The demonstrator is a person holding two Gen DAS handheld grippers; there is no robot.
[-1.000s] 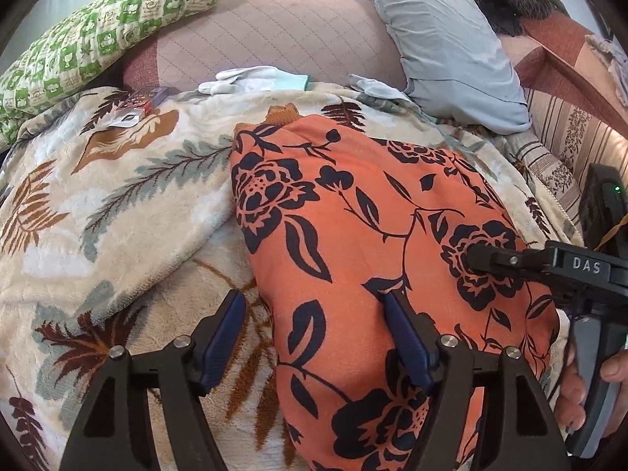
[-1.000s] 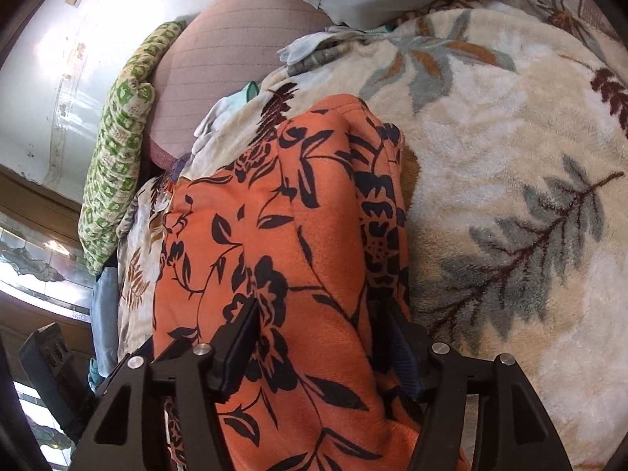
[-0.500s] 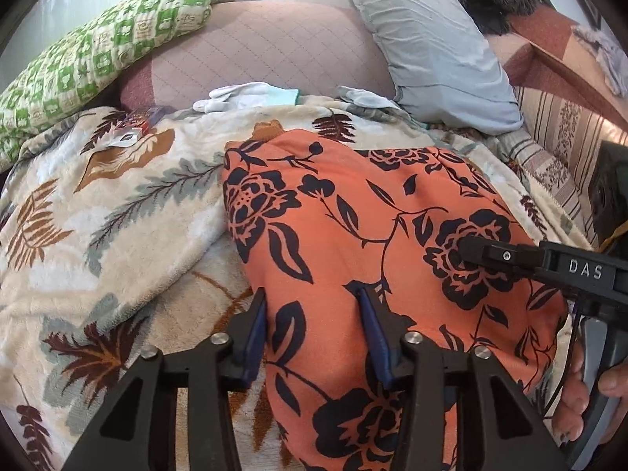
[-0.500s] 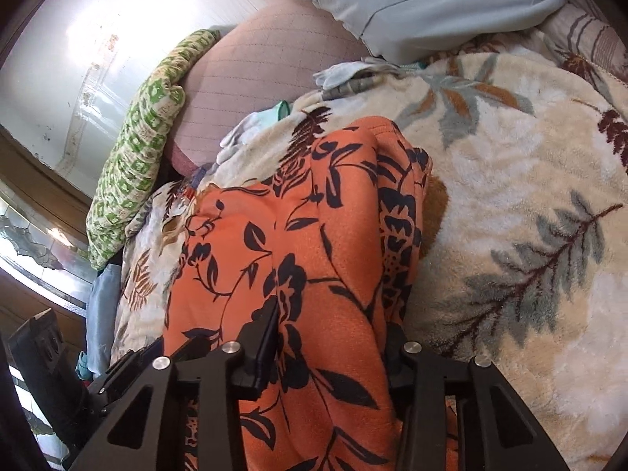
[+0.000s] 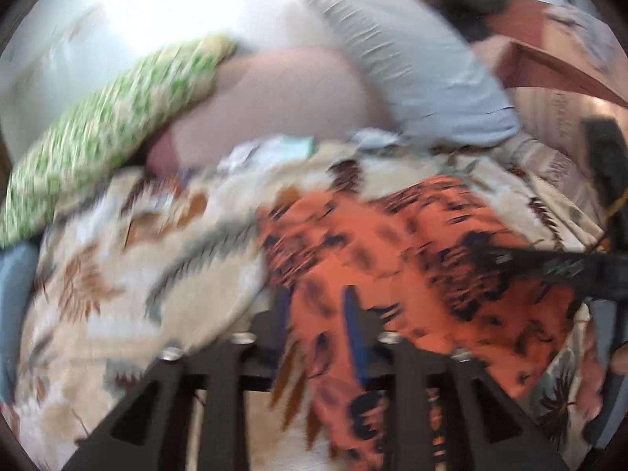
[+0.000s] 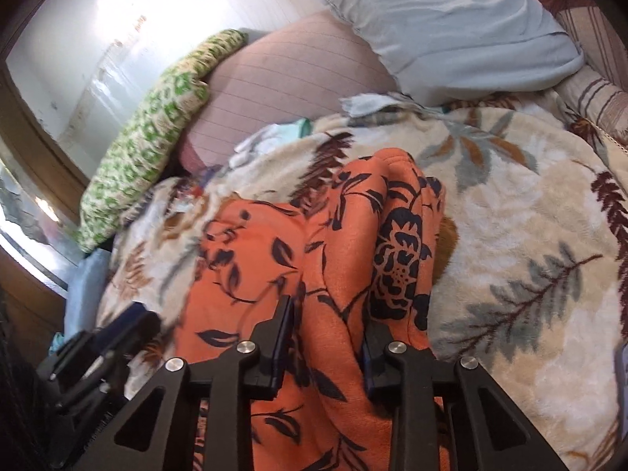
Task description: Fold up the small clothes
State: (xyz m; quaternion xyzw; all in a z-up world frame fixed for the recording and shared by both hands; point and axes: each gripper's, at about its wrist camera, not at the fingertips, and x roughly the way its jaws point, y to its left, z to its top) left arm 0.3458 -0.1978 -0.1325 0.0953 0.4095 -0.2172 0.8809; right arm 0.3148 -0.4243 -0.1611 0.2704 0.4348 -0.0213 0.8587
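Observation:
An orange garment with black flowers (image 5: 424, 243) lies on a cream leaf-print blanket (image 5: 129, 267). The left wrist view is blurred by motion. My left gripper (image 5: 316, 314) has its jaws closed to a narrow gap on the garment's near left edge, the cloth pinched between them. In the right wrist view the same garment (image 6: 274, 243) is bunched and lifted near me. My right gripper (image 6: 327, 325) is shut on a thick fold of it. The right gripper also shows at the right of the left wrist view (image 5: 557, 267), and the left one at the lower left of the right wrist view (image 6: 98, 349).
Behind the blanket are a pink quilted cushion (image 6: 290, 74), a green patterned pillow (image 6: 157, 129) and a pale blue pillow (image 6: 443, 15). Small white and teal cloths (image 6: 274, 133) lie at the blanket's far edge. Striped bedding (image 6: 596, 98) is at the right.
Both grippers have closed from wide open onto the orange garment's near edge. Both cameras have tilted up and the near edge of the garment has risen and bunched.

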